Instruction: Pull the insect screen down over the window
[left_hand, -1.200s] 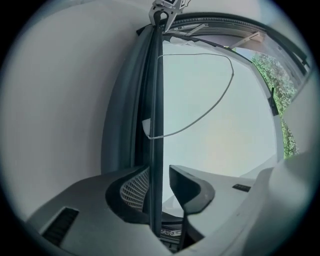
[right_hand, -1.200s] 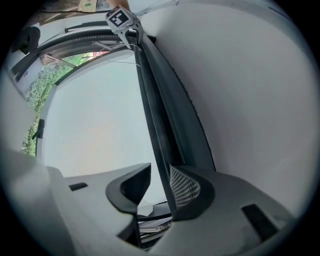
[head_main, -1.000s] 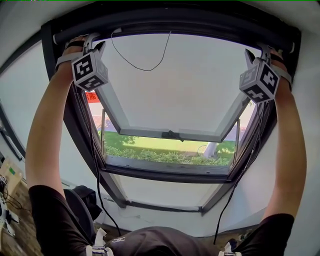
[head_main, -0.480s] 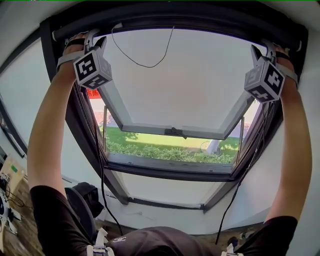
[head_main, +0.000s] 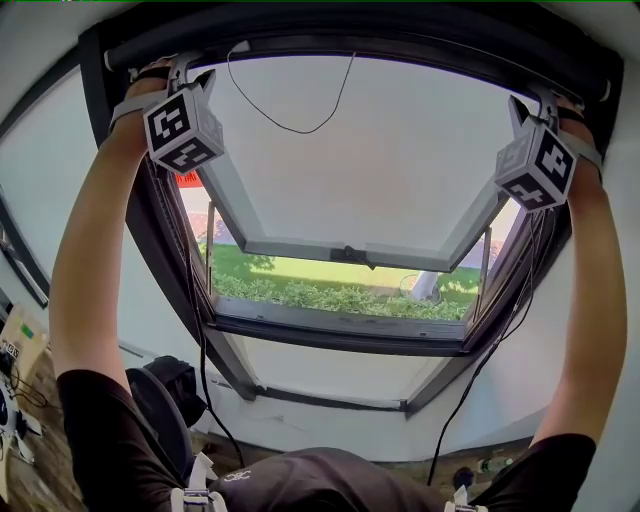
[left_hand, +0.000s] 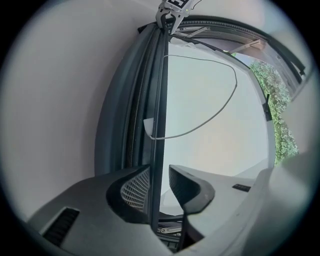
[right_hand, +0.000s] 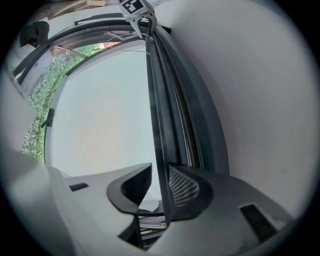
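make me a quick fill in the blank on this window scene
1. In the head view, a ____ sticker shows just below the left gripper.
2. The screen bar runs between that gripper's ____.
3. The window sash is tilted ____.
4. Outside, the hedge looks ____.
Missing words: red, jaws, open, green

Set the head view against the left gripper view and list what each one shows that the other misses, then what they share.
Head view only: the person's raised arms and the floor below. Left gripper view only: the left tongs astride the dark screen bar, one pad against it, the other apart. Both: the hanging cord loop, the pale sash pane and greenery outside.
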